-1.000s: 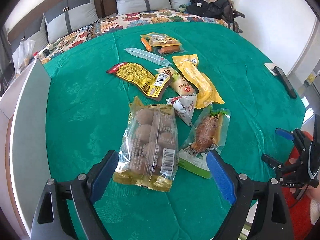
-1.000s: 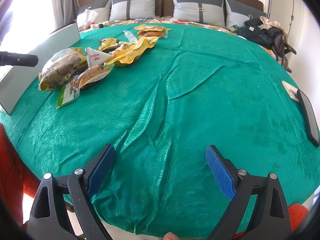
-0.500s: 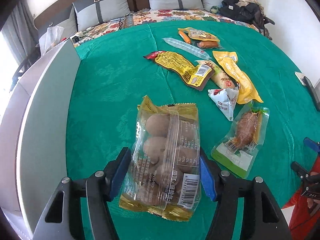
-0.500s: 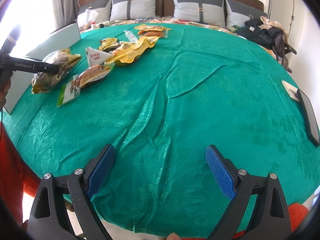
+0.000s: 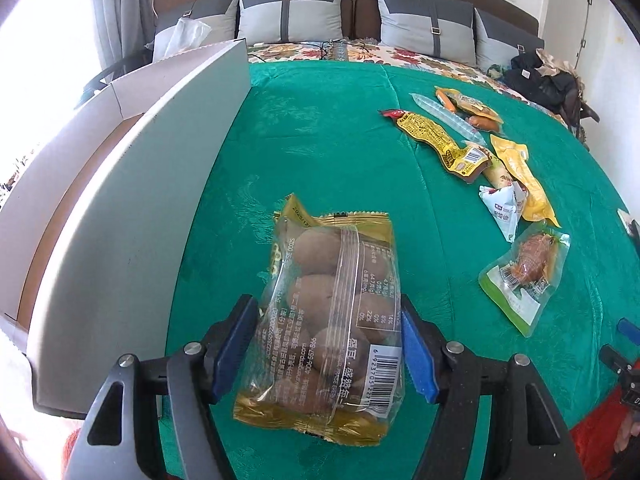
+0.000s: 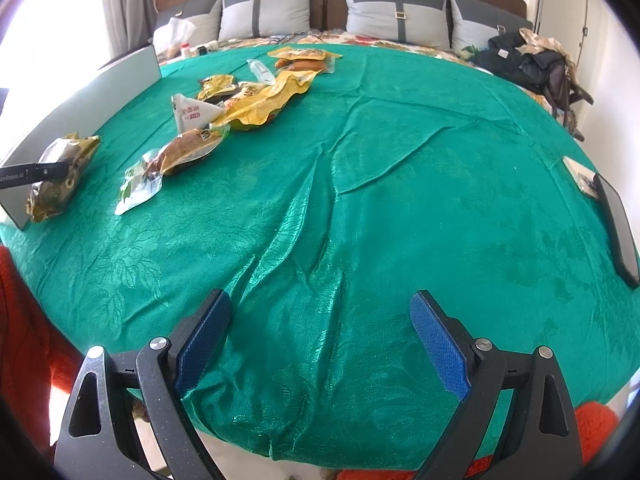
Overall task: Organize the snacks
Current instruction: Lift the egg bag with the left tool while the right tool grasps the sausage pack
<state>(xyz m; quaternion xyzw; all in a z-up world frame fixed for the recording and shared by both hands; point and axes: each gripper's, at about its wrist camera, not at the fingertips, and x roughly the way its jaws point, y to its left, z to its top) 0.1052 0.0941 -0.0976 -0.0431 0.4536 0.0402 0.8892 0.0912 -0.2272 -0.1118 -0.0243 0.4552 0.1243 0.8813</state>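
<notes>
My left gripper (image 5: pixel 326 350) is shut on a clear and gold bag of brown eggs (image 5: pixel 332 320) and holds it above the green tablecloth (image 5: pixel 320 152), close to a grey cardboard box (image 5: pixel 132 208). The bag also shows in the right wrist view (image 6: pixel 60 172), at the far left by the box wall (image 6: pixel 92 92). Several other snack packets lie in a row: a chicken-leg packet (image 5: pixel 524 276), a white triangular packet (image 5: pixel 504 212), a yellow packet (image 5: pixel 520 176). My right gripper (image 6: pixel 320 344) is open and empty above the table's near edge.
A black remote (image 6: pixel 616 228) lies at the right edge of the table. A bed with grey pillows (image 6: pixel 396 12) and dark clothes (image 6: pixel 532 64) stands behind the table. The box's open inside (image 5: pixel 52 168) lies left of its wall.
My left gripper closed on the egg bag, lifted it and carried it left toward the box. The right gripper has not moved.
</notes>
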